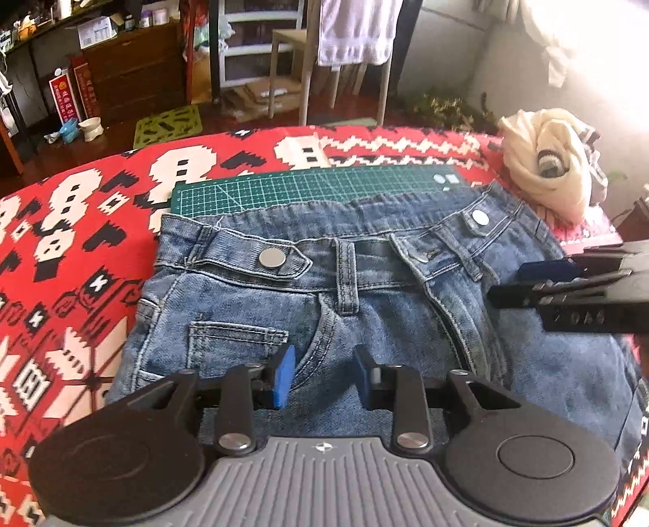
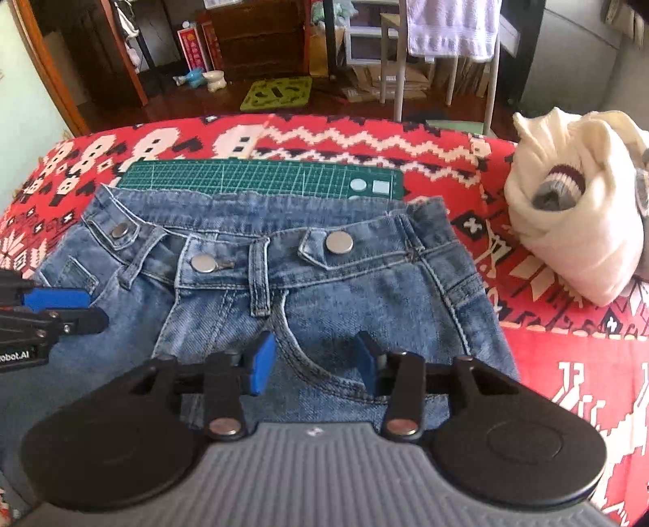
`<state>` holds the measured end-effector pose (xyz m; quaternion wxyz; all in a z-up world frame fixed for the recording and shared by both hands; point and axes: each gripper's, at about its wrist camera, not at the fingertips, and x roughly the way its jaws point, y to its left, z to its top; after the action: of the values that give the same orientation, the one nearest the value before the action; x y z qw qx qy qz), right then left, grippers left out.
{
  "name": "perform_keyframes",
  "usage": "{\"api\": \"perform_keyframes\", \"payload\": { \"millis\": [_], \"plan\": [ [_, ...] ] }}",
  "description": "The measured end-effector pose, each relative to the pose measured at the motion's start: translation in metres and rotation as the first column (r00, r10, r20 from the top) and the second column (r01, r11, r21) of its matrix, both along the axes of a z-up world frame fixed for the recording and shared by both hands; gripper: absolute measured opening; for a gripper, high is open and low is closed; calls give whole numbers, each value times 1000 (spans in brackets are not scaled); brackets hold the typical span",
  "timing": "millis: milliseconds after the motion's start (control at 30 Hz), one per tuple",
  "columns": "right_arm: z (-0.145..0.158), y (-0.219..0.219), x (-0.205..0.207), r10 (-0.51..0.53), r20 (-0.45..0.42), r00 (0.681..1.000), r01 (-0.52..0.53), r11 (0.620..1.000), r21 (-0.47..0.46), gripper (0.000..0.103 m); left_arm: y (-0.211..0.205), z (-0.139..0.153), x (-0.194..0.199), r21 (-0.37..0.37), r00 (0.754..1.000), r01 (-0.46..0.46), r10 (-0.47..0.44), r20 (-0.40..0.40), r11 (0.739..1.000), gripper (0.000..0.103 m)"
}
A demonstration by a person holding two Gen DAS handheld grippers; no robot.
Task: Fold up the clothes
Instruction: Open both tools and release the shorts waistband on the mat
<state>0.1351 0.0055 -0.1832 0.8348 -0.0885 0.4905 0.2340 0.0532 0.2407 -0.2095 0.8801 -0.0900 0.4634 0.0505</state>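
A pair of blue jeans [image 1: 365,308] [image 2: 365,292] lies flat on the red patterned cloth, waistband at the far side and metal buttons showing. My left gripper [image 1: 324,377] hovers open over the left front pocket, and only denim shows in the gap between its blue pads. My right gripper [image 2: 316,360] is open above the curved seam of the other pocket, its pads apart and gripping nothing. Each gripper reaches into the other's view from the side: the right gripper [image 1: 511,283] and the left gripper [image 2: 87,310].
A green cutting mat [image 1: 308,188] [image 2: 259,178] lies under the waistband. A cream garment bundle [image 1: 543,170] [image 2: 576,227] wrapped around a striped sock sits at the far right of the red cloth [image 1: 81,251]. Beyond the table's far edge stands a chair draped with a white towel [image 2: 450,28].
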Motion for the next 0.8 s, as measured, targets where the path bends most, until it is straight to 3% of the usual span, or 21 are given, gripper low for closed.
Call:
{"api": "perform_keyframes", "payload": {
  "millis": [100,200,367,467,500,600,733,800],
  "plan": [
    [-6,9,-11,61,60,996,-60,998,-30,66,-8,-4,-4,52,998,45,-47,37,998,41],
    [-10,11,-20,62,105,992,-59,998,-31,67,-15,-7,-9,87,996,51,-57,68,995,44],
    [-11,10,-26,41,131,991,-38,999,-22,67,-26,-13,-11,114,992,76,-87,93,991,65],
    [-9,11,-26,49,122,991,-46,999,-28,69,-32,-16,-14,135,989,75,-91,116,988,67],
    [-9,12,-27,62,115,991,-59,998,-34,75,-32,-17,-16,136,988,67,-85,131,988,69],
    [-11,16,-34,65,127,990,-59,997,-52,83,-35,-19,-22,155,982,57,-83,168,986,69],
    [-14,11,-47,14,185,983,-10,1000,-24,85,-34,-3,-33,134,987,-15,-6,158,991,47],
    [-6,3,-54,-2,200,980,6,1000,-20,85,-31,18,-51,89,983,-47,30,182,995,49]
  ]
}}
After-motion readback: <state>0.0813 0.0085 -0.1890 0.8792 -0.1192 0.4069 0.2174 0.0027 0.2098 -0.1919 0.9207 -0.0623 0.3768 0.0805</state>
